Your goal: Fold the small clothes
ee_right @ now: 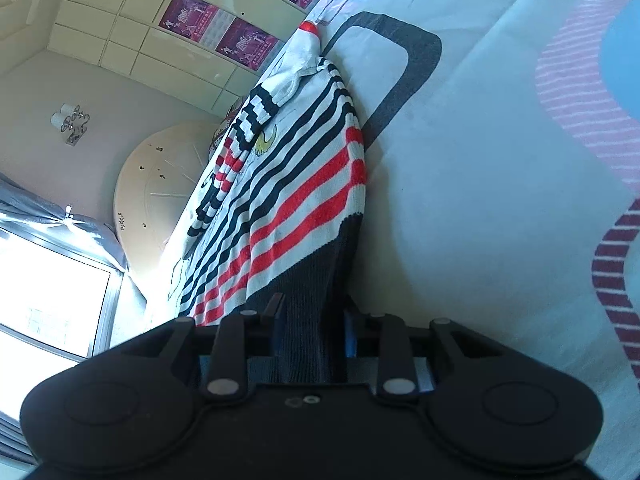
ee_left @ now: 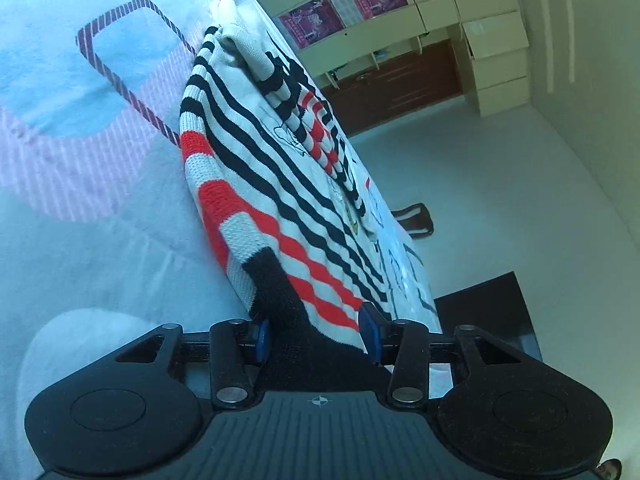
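- Sweater (ee_left: 256, 168), a small knitted one in white with black and red stripes and a black hem band, lies on a bed sheet (ee_left: 100, 216) printed with pale blue shapes and striped outlines.
- Left gripper (ee_left: 316, 330) has its two blue-padded fingers (ee_left: 262, 336) closed onto the black hem band at one corner; the knit bunches up between them.
- Right gripper (ee_right: 310, 330) likewise pinches the black hem band at the other corner, the dark ribbing running straight down between its fingers (ee_right: 348, 336).
- From the left wrist view the sleeve (ee_left: 296, 96) shows, folded across the body, its striped cuff lying over the chest.
- That same view takes in a pale floor (ee_left: 500, 184), a wall of cream drawers (ee_left: 496, 36) with purple posters (ee_left: 312, 24), and a dark slipper (ee_left: 416, 220) beside the bed.
- Only the right wrist view shows a small yellow emblem (ee_right: 266, 140) on the chest, plus a bright window (ee_right: 48, 296), a round white table (ee_right: 160, 184) and a wall lamp (ee_right: 72, 124).
- The red-tipped collar (ee_right: 308, 28) sits at the far end in both views.
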Tool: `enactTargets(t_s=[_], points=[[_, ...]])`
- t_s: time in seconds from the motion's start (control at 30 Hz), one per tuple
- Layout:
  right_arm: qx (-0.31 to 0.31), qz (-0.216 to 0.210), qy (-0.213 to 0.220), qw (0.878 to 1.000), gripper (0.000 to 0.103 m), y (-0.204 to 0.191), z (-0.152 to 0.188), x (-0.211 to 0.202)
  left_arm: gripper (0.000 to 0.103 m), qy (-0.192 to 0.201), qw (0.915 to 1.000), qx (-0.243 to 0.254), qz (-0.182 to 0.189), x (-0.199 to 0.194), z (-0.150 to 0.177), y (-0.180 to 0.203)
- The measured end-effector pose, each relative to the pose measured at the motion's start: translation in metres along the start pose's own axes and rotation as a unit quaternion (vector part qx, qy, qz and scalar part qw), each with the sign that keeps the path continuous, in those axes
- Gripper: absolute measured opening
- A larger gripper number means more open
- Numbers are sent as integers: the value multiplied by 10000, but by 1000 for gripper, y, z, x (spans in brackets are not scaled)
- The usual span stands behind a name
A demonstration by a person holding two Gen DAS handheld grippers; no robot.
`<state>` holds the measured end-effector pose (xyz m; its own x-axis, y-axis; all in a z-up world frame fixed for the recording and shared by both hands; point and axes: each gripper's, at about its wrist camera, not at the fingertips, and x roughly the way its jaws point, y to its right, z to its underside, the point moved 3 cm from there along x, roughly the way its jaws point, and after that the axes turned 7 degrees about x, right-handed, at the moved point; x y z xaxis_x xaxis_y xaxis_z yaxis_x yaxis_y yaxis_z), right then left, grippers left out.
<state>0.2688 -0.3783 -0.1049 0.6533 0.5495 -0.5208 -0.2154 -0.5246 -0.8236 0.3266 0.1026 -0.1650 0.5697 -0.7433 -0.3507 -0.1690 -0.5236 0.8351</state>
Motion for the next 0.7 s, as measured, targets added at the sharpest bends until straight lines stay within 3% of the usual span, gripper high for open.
enactTargets(t_s=[0.13, 0.23, 0.33, 0.43, 0.63, 0.7], points=[[-22, 14, 23, 10000, 31, -1, -2, -2, 43, -84, 9997, 217, -68, -6, 6, 6], [-16, -20, 12, 10000, 31, 1, 0, -5, 43, -81, 9995, 292, 86, -24, 14, 5], [74, -18, 29, 10000, 28, 8, 0, -5, 43, -97, 9983, 356, -445, -28, 16, -5], [102, -31, 14, 9999, 27, 7, -3, -2, 43, -51, 9979, 376, -520, -25, 15, -3], [-157, 5, -240, 9996, 28, -3, -3, 15, 42, -351, 9909, 920, -915, -10, 10, 10], [-343, 112, -206, 9991, 17, -8, -3, 15, 3, -488, 9818, 1323, -1273, -7, 12, 17]])
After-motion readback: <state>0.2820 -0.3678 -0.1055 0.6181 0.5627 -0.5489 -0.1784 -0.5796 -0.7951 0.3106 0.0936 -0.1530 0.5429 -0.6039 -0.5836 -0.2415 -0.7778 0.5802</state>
